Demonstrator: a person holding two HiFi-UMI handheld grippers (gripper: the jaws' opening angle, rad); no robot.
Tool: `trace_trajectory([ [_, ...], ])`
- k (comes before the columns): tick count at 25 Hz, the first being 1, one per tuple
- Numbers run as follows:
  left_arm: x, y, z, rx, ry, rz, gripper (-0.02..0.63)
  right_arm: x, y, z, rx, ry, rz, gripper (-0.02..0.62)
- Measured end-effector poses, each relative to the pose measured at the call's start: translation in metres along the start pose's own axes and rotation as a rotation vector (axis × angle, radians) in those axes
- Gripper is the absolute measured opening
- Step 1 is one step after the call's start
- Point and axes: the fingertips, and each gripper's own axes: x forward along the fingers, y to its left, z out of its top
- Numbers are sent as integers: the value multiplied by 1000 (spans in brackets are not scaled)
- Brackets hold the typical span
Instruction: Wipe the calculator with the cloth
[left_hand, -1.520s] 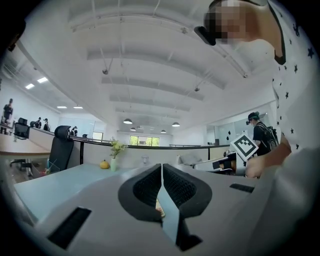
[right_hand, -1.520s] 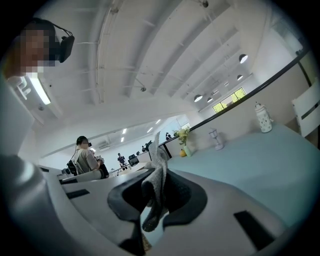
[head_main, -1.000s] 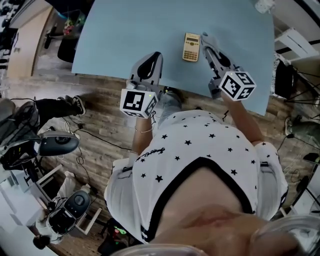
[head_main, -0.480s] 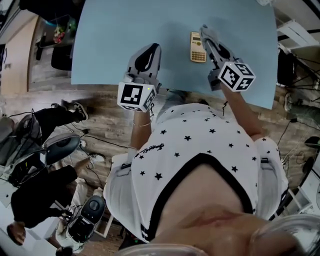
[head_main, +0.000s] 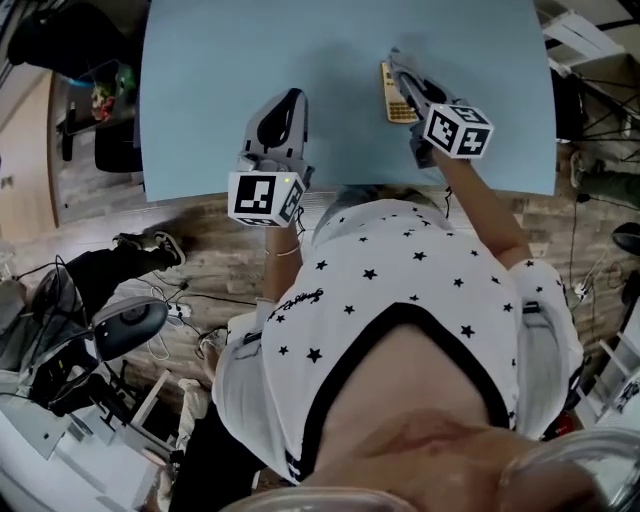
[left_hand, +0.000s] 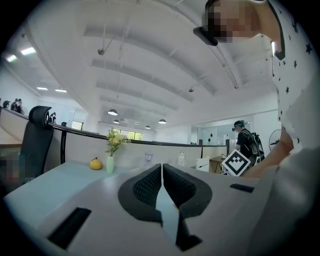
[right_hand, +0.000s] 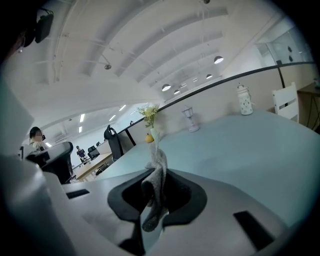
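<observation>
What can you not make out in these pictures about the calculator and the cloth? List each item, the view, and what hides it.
- Keys and screen of the calculator: head view, too small; the right hand-held gripper covers one side.
- Whether the cloth touches the calculator: head view, cloth hidden under that gripper; right gripper view, calculator hidden below the gripper's own body.

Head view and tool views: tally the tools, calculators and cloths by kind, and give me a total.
tools: 2 (left tool, right tool)
calculator: 1
cloth: 1
total: 4
</observation>
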Motion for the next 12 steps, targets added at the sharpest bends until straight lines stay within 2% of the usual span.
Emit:
trace_trajectory([
  [3, 3, -1, -6, 6, -7, -6, 35, 7, -12, -17, -9, 29, -28, 41],
  [8, 21, 35, 13, -15, 0, -23, 35, 47, -4, -9, -56, 105, -76, 44],
  [12, 34, 34, 13, -8, 7, -58, 35, 57, -10, -25, -74, 152, -108, 44],
])
